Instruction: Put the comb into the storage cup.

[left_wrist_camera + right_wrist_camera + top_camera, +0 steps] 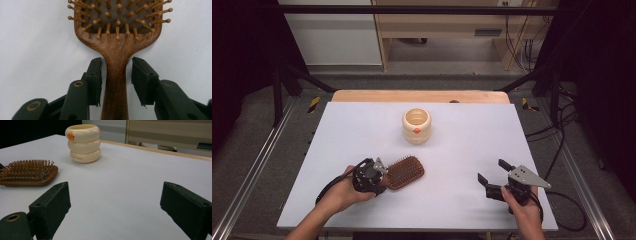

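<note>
High view: hairbrush [404, 172] lies bristles-up on white table [462, 150], nearer than cream cup [416, 125], left of it. Left gripper [379, 175] at brush handle; handle hidden under hand. Right gripper [493, 172] idle, right of cup.

Left gripper view: jaws flank handle [116, 82], narrow gaps each side, not yet clamped. Step judged: grasping brush. Next: finish squeeze, then lift. Brush head cut off at top.

Right gripper view: jaws wide apart, nothing between; brush handle cut off at left edge.

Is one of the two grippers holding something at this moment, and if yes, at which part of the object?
Nothing is gripped yet. The left gripper straddles the handle of the wooden hairbrush, but a gap shows beside each pad. The right gripper stands wide open over the table.
</note>
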Tool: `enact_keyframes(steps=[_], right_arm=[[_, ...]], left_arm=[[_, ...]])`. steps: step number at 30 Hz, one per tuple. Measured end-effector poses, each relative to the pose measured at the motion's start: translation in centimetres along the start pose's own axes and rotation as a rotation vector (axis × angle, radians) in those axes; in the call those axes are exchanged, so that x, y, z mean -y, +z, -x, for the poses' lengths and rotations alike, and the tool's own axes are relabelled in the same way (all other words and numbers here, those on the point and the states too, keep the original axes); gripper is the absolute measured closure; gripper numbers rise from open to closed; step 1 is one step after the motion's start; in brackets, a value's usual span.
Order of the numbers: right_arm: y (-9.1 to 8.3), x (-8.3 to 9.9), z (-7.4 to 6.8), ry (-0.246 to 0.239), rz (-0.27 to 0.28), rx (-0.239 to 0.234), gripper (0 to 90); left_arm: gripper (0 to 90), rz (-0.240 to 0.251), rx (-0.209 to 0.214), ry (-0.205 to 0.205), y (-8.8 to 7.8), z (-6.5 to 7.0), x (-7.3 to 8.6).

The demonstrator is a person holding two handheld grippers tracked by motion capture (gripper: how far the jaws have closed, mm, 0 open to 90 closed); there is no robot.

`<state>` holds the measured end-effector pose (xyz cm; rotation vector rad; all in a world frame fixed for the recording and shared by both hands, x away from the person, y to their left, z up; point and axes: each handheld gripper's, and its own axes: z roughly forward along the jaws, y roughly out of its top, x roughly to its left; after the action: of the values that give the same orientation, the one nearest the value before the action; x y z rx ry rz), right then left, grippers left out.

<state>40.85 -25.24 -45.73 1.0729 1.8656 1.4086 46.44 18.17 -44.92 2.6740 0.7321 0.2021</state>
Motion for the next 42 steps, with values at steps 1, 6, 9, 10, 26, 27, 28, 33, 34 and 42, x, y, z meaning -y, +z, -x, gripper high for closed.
enact_keyframes(steps=[1, 6, 9, 10, 26, 27, 28, 33, 34, 42], right_arm=[[0.0, 0.0, 0.0, 0.000, -0.002, -0.002, 9.3], [0.0, 0.0, -0.1, 0.001, -0.003, -0.002, 9.3], [0.1, 0.1, -0.1, 0.006, -0.008, -0.002, 9.3], [0.1, 0.1, 0.0, 0.002, -0.010, -0.003, 9.4], [0.2, 0.1, -0.2, 0.000, -0.013, -0.012, 9.7], [0.2, 0.1, -0.2, 0.001, -0.013, -0.012, 9.6], [0.2, 0.1, -0.2, 0.002, -0.013, -0.012, 9.7], [0.3, 0.1, -0.2, 0.002, -0.012, -0.014, 9.7], [0.3, 0.1, -0.2, 0.002, -0.012, -0.015, 9.7], [0.4, 0.0, -0.4, 0.003, -0.011, -0.020, 9.8]], left_arm=[[61.0, -0.001, 0.005, -0.002, 0.0, 0.0, 0.0], [64.9, -0.012, 0.012, -0.003, 0.1, 0.0, -0.1], [66.3, -0.021, 0.005, 0.013, 0.1, 0.2, -0.2], [66.6, -0.024, 0.004, 0.014, 0.1, 0.2, -0.3], [72.3, -0.033, 0.022, 0.035, 0.1, 0.0, -0.5], [72.3, -0.030, 0.024, 0.042, 0.1, 0.0, -0.5], [72.3, -0.028, 0.026, 0.048, 0.0, 0.1, -0.5], [72.3, 0.038, 0.016, 0.058, -0.5, 0.4, -0.5], [72.3, 0.063, 0.008, 0.059, -0.7, 0.5, -0.5], [72.3, 0.181, -0.018, 0.045, -1.0, 0.7, -0.5]])
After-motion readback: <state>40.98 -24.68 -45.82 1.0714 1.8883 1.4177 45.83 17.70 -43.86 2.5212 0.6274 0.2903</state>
